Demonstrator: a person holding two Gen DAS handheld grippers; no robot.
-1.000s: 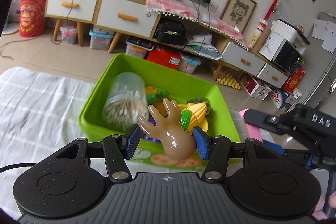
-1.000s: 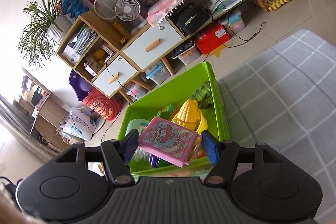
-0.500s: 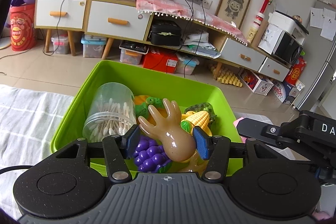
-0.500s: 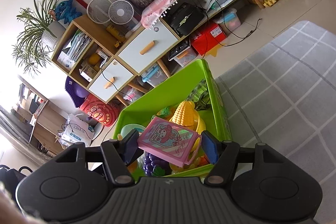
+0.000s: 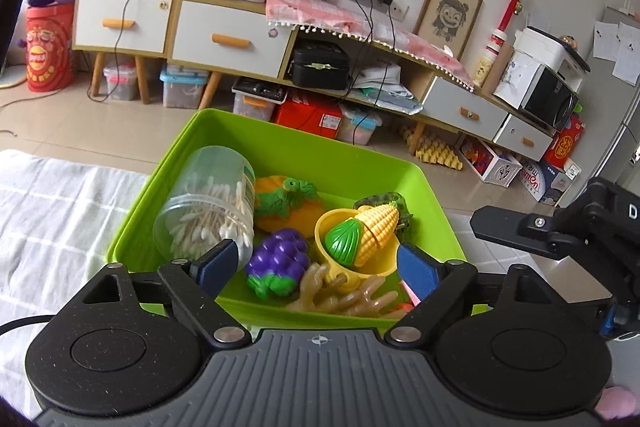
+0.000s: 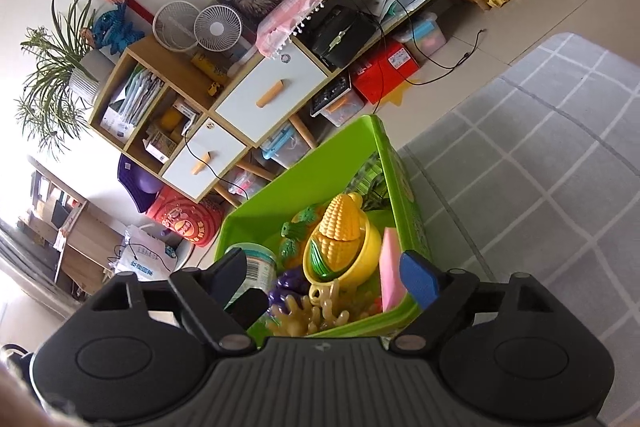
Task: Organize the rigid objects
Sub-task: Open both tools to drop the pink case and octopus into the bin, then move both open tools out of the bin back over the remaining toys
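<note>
A green bin (image 5: 224,131) (image 6: 404,179) sits on a checked cloth. It holds a cotton-swab jar (image 5: 208,203), toy pumpkin (image 5: 288,203), purple grapes (image 5: 280,263), corn (image 5: 368,231) (image 6: 340,223) in a yellow cup (image 5: 360,267), and a tan hand toy (image 5: 340,297) (image 6: 304,315) at its near wall. A pink box (image 6: 390,267) stands on edge against the bin's right wall. My left gripper (image 5: 316,267) is open and empty above the near rim. My right gripper (image 6: 324,275) is open and empty over the bin.
The other gripper's black body (image 5: 560,231) is at the right in the left wrist view. The grey-white checked cloth (image 6: 540,167) (image 5: 60,203) surrounds the bin. Shelves, drawers and storage boxes stand across the floor beyond.
Both grippers have opened. The tan hand toy dropped from my left gripper into the bin, and the pink box dropped from my right gripper into the bin by its right wall.
</note>
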